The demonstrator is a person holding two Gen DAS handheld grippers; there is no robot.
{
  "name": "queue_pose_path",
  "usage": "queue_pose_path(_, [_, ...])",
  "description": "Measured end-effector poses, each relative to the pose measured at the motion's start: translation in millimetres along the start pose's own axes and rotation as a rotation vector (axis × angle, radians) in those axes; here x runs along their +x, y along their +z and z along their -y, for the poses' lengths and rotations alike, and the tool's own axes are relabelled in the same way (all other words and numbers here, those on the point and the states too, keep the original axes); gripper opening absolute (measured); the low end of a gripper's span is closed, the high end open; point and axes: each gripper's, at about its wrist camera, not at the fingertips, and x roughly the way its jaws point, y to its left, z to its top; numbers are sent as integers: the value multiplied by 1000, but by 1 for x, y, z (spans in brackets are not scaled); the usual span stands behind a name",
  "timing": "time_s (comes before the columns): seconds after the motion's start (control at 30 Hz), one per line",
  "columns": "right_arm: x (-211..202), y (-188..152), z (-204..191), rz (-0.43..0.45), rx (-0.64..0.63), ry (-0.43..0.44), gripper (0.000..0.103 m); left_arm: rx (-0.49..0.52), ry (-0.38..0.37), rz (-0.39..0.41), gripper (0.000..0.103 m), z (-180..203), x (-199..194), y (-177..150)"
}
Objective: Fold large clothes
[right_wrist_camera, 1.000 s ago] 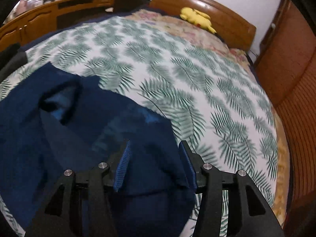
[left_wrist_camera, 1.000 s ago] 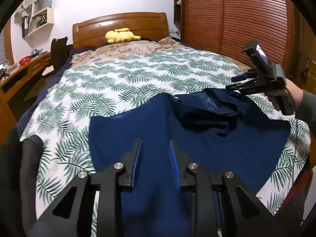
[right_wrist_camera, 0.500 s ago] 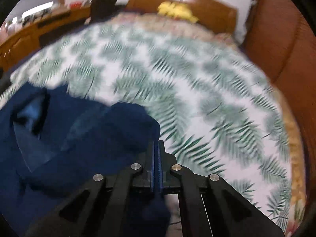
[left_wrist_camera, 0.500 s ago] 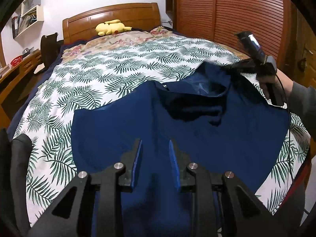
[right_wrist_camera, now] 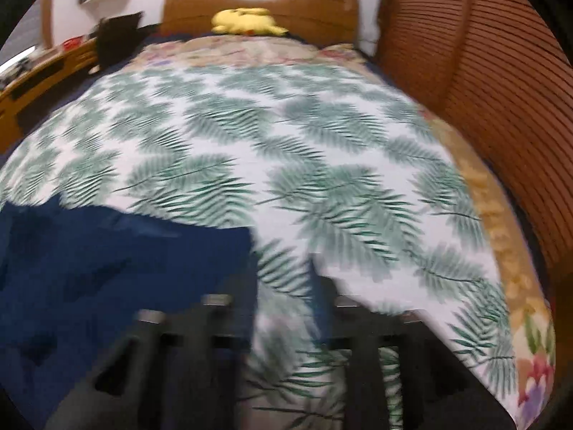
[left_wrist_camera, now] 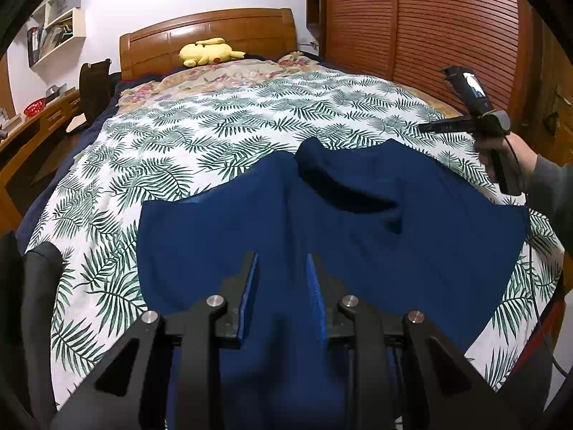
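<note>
A dark blue garment (left_wrist_camera: 322, 236) lies spread over the lower middle of the left wrist view, on a palm-leaf bedspread (left_wrist_camera: 215, 136), its far edge rumpled into a raised fold near frame centre. The left gripper (left_wrist_camera: 281, 279) hangs over the near part of the cloth, its blue-padded jaws spread with nothing between them. At the right edge of that view the right gripper (left_wrist_camera: 435, 127) is held above the bedspread, just beyond the garment's far right corner. Its own blurred view shows its jaws apart over bare bedspread, the garment at lower left. A yellow plush toy (left_wrist_camera: 207, 52) sits by the wooden headboard (left_wrist_camera: 207, 32) at upper centre.
</note>
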Motion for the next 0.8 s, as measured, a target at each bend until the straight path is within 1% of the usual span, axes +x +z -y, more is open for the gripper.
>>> queue_pose_path(0.03, [5,1,-5,-2,-1,12,60,-1,2,-1,25,0,0,0])
queue_pose_path(0.13, [23,2,-13,-46,9,49,60,1,8,-9,25,1,1,-2])
queue_pose_path(0.23, [53,-5,-18,-149,11,72,59,6,16,-21,25,0,4,-5])
queue_pose_path(0.27, [60,-8,-18,-184,19,90,41,8,18,-24,25,-1,4,-6])
queue_pose_path(0.3, [66,-11,-18,-208,27,122,25,7,22,-28,25,-3,5,-7])
queue_pose_path(0.33, [65,-12,-19,-202,22,152,2,5,24,-31,25,-4,5,-8])
queue_pose_path(0.43, [37,-8,-25,-92,-39,188,0,1,33,-39,25,-7,3,-11])
queue_pose_path(0.47, [24,-5,-23,-39,-51,149,0,1,36,-36,25,-7,2,-12])
queue_pose_path(0.5, [13,-2,-16,7,-40,86,0,-1,39,-32,25,-7,0,-11])
queue_pose_path(0.53, [9,0,-6,22,-9,24,0,-5,38,-22,25,-8,-3,-11])
queue_pose_path(0.57, [10,1,8,7,43,-46,0,-9,37,-18,25,-9,-4,-10])
queue_pose_path(0.63, [19,-3,24,-57,94,-73,0,-12,32,-9,25,-10,-6,-9])
queue_pose_path(0.7, [21,-9,25,-80,71,-104,0,-17,1,-7,25,-10,-7,-8])
queue_pose_path(0.73, [20,-13,23,-86,62,-101,3,-18,-3,-6,25,-10,-7,-8])
queue_pose_path(0.8, [11,-18,23,-83,68,-93,15,-5,3,-3,26,-7,-9,-9])
